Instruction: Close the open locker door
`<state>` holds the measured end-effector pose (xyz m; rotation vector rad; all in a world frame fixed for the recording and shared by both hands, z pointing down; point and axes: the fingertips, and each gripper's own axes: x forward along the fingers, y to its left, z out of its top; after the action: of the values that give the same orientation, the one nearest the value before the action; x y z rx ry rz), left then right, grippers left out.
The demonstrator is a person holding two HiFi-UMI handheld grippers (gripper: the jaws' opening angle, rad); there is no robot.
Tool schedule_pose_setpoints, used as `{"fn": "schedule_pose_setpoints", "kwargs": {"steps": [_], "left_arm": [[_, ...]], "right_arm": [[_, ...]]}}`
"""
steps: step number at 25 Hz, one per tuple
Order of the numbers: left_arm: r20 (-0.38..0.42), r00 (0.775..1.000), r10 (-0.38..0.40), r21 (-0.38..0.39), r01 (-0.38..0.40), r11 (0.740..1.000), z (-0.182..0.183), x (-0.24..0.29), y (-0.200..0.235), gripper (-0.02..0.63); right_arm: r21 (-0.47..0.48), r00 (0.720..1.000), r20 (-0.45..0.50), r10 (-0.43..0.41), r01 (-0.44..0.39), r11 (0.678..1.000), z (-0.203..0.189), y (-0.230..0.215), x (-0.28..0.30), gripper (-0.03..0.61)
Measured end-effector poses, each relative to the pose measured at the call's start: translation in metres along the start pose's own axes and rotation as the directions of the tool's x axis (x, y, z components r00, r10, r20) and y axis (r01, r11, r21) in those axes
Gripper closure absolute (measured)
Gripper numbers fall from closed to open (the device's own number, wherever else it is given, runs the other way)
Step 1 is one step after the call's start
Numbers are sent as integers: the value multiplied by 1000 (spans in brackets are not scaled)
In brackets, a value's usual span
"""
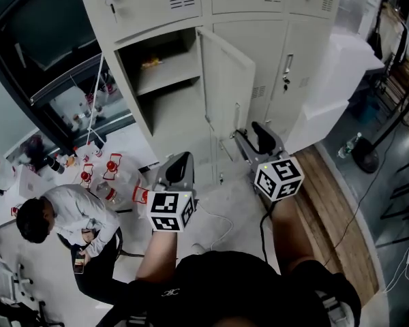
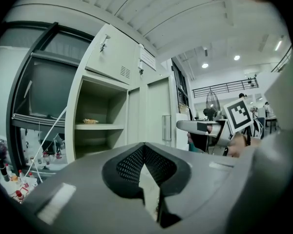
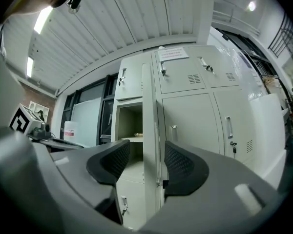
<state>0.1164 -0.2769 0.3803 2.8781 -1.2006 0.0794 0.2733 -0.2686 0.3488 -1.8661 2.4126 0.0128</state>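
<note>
A grey locker bank (image 1: 191, 5) fills the top of the head view. One compartment (image 1: 160, 80) stands open, with its door (image 1: 228, 80) swung out towards me. My right gripper (image 1: 252, 136) is open at the door's lower free edge. In the right gripper view the door's edge (image 3: 149, 130) shows in the gap between the right gripper's (image 3: 147, 162) spread fingers, and neither pad presses on it. My left gripper (image 1: 180, 165) is shut and empty, low and left of the door. From the left gripper (image 2: 144, 147) the open compartment (image 2: 95, 116) lies ahead.
A person (image 1: 61, 216) crouches on the floor at lower left, near several small bottles (image 1: 99, 169). A white cable (image 1: 218, 223) lies on the floor in front of the lockers. A white cabinet (image 1: 334, 73) adjoins the lockers on the right, beside wooden flooring (image 1: 334, 196).
</note>
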Motion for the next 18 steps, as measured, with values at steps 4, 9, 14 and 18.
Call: {"fn": "schedule_pose_setpoints", "kwargs": {"steps": [4, 9, 14, 18], "left_arm": [[-16, 1000, 26, -2, -26, 1000, -5, -1, 10, 614], [-32, 999, 44, 0, -44, 999, -10, 0, 17, 614], [-35, 998, 52, 1, -52, 999, -11, 1, 23, 614], [-36, 998, 59, 3, -59, 998, -12, 1, 30, 614]], "right_arm": [[42, 998, -31, 54, -53, 998, -4, -7, 15, 371], [26, 993, -78, 92, -90, 996, -9, -11, 31, 373], [-17, 991, -85, 103, -105, 994, -10, -8, 35, 436], [-30, 985, -92, 147, -150, 988, -12, 4, 39, 431]]}}
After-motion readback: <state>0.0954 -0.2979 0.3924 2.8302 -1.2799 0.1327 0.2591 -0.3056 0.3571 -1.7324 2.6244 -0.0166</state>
